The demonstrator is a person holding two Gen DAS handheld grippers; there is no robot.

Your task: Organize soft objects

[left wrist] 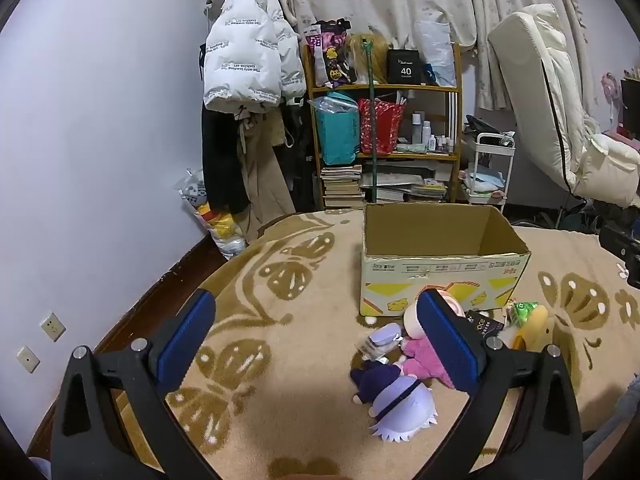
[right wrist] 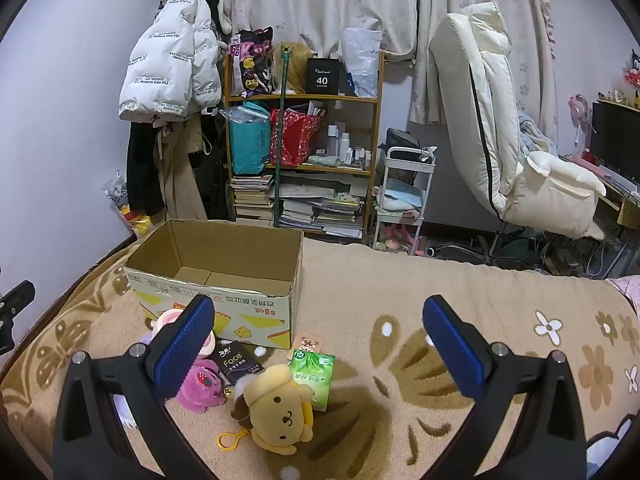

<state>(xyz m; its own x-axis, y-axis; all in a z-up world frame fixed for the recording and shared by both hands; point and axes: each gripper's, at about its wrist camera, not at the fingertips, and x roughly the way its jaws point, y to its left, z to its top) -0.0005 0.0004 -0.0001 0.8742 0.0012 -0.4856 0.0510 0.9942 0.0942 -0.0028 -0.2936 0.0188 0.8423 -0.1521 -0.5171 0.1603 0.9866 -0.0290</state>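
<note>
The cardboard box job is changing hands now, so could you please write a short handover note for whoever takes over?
Left tongs: open, empty, above the blanket.
Right tongs: open, empty.
Cardboard box: open and looks empty.
In front of it, on the blanket: yellow dog plush, pink plush, purple-and-white doll, green tissue pack, black Face pack.
Done: nothing boxed.
Left: everything.

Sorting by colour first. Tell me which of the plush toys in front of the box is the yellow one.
The yellow dog plush with the yellow keyring loop, lying beside the green tissue pack. The other plushes are pink and purple.
</note>
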